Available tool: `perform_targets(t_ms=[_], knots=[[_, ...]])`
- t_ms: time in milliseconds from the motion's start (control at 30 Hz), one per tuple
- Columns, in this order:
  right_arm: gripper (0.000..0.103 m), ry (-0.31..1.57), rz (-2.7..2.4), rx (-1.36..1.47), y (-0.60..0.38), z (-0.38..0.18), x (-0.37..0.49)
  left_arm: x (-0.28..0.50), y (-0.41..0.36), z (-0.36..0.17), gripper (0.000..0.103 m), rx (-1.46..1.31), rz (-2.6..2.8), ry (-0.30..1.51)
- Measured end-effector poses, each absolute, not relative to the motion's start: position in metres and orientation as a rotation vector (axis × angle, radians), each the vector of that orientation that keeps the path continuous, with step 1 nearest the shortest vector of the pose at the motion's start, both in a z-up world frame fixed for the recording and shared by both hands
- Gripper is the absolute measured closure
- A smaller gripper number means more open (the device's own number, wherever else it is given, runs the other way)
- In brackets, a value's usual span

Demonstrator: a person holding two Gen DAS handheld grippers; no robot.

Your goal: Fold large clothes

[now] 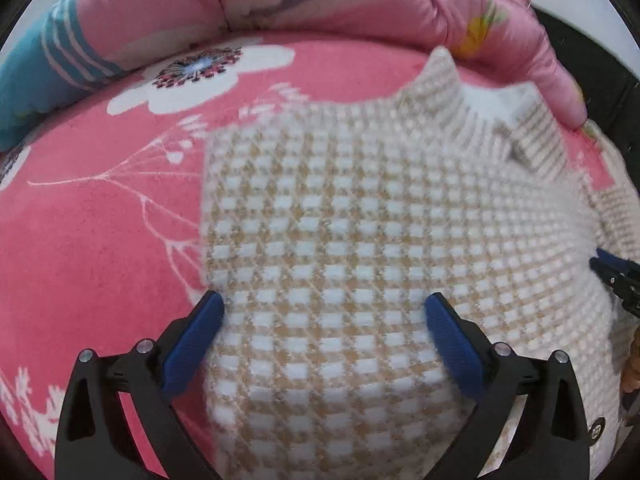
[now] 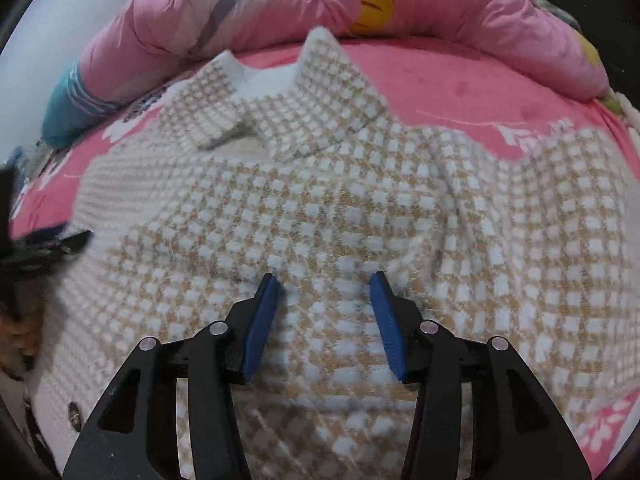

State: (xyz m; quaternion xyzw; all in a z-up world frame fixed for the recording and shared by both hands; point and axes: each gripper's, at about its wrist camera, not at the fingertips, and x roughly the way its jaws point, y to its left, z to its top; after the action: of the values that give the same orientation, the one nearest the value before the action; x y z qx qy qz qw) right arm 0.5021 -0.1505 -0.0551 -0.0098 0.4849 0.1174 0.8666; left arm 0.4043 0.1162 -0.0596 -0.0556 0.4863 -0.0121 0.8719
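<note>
Jacket [image 2: 328, 208] is lying spread flat on the bed [image 2: 460, 80], collar [image 2: 288, 92] pointing toward the far side. Quilt [image 2: 240, 12] is sitting bunched along the bed's far edge, behind the collar. Right tongs [image 2: 326, 280] are hovering over the jacket's middle; left tongs [image 1: 324, 304] are hovering over its left edge.

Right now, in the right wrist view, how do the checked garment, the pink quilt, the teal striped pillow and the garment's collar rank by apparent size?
1. checked garment
2. pink quilt
3. collar and teal striped pillow: too alike to rank; the pillow is partly hidden.
</note>
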Motion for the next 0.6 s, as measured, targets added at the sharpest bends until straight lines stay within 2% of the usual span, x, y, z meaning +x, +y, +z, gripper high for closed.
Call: perform_targets(t_ms=[67, 133, 200, 300, 333, 367, 500, 600], knots=[[0.057, 0.985, 0.252, 0.000, -0.153, -0.034, 0.498, 0.404, 0.118, -0.049, 0.005, -0.088, -0.012, 1.010], [0.050, 0.935, 0.284, 0.018, -0.151, -0.020, 0.500, 0.401, 0.124, -0.032, 0.005, -0.124, -0.030, 0.959], [0.034, 0.908, 0.308, 0.020, -0.147, -0.017, 0.504, 0.398, 0.124, -0.019, 0.005, -0.146, -0.046, 0.916], [0.023, 0.975, 0.277, -0.041, -0.135, -0.049, 0.516, 0.396, 0.108, -0.011, 0.005, -0.163, -0.077, 0.902], [0.023, 1.028, 0.252, -0.076, -0.131, -0.070, 0.520, 0.397, 0.101, -0.013, 0.005, -0.166, -0.097, 0.909], [0.021, 0.995, 0.243, -0.097, -0.130, -0.078, 0.515, 0.398, 0.085, -0.016, 0.005, -0.163, -0.107, 0.919], [0.022, 0.997, 0.228, -0.039, -0.143, -0.051, 0.492, 0.397, 0.051, -0.043, 0.005, -0.118, -0.137, 0.980], [0.022, 0.932, 0.228, 0.060, -0.191, -0.019, 0.457, 0.391, 0.037, -0.055, 0.005, 0.012, -0.102, 0.920]])
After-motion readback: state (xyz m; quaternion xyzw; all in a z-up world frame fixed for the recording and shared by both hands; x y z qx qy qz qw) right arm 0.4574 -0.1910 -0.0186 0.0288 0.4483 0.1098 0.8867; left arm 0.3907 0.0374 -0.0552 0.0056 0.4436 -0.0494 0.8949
